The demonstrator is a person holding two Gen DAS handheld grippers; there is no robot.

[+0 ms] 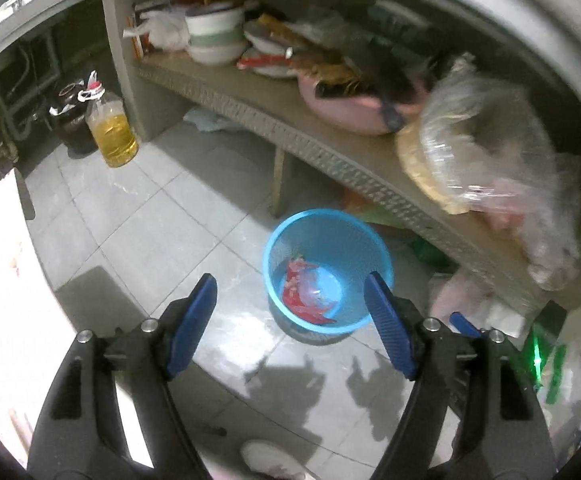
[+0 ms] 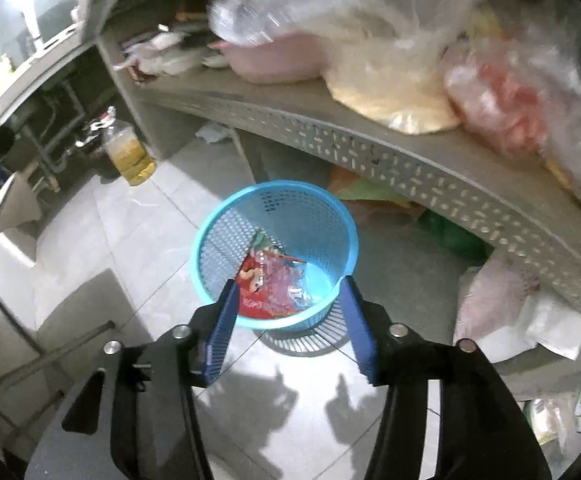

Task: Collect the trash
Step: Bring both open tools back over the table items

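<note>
Two handheld grippers hang over a blue basket on a tiled kitchen floor, where red and clear wrappers lie crumpled at the bottom. The left gripper stands with its jaws wide apart and nothing between them; the right gripper is also parted and empty, its blue pads framing the near rim of the basket. The trash appears to have landed inside, so the step in hand looks like the end of a drop and the start of the hunt for more.

To do this well, each gripper should lift straight clear of the rim without knocking it, since the light mesh basket would likely tip or slide on smooth tile. More rubbish seems to wait close by: crumpled paper and plastic bags sit on the floor under the shelf, just right of the basket, though which of these counts as trash cannot be told for sure.

Thin film tends to slip and cling, so a pinch on a bunched fold should serve better than a grab at a flat edge. The oil bottle by the shelf's end and the bagged goods above look like stores, best left alone.
</note>
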